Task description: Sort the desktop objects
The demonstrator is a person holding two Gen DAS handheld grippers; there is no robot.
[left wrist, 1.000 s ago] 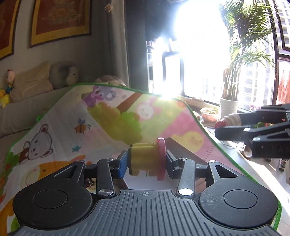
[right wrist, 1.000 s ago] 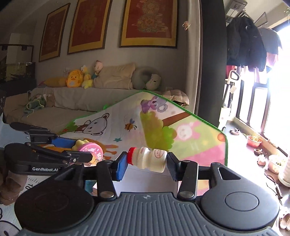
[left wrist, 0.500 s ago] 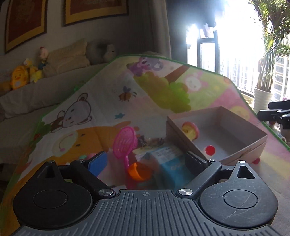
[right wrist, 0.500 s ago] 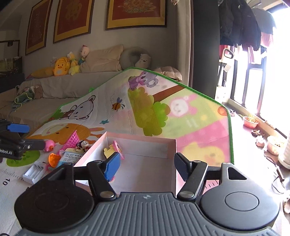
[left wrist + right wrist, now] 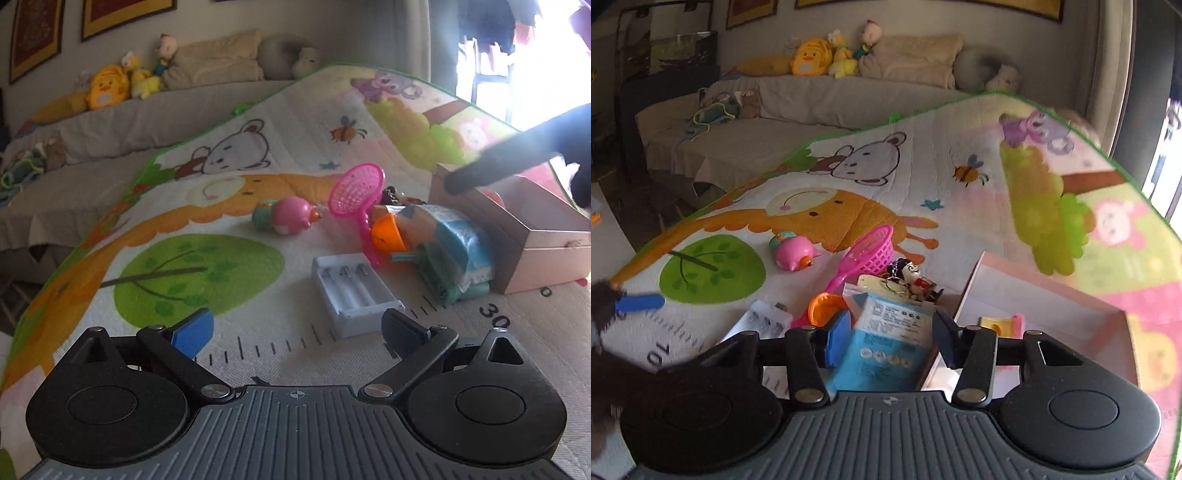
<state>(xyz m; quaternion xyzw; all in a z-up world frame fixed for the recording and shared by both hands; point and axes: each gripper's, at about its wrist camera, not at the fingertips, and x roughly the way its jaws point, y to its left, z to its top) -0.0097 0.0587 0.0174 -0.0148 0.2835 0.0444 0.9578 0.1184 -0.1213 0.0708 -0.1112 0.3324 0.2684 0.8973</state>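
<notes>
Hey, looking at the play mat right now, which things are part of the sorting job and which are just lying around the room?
Sorting job:
pink box
battery holder
blue packet
pink net scoop
orange cup
pink round toy
doll keychain

Just lying about:
plush toys
pillow
sofa
wall pictures

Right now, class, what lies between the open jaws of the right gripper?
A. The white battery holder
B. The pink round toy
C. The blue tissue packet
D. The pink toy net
C. In the right wrist view the blue tissue packet sits between the spread jaws of the right gripper, while the pink toy net, white battery holder and pink round toy lie farther off on the mat.
</notes>
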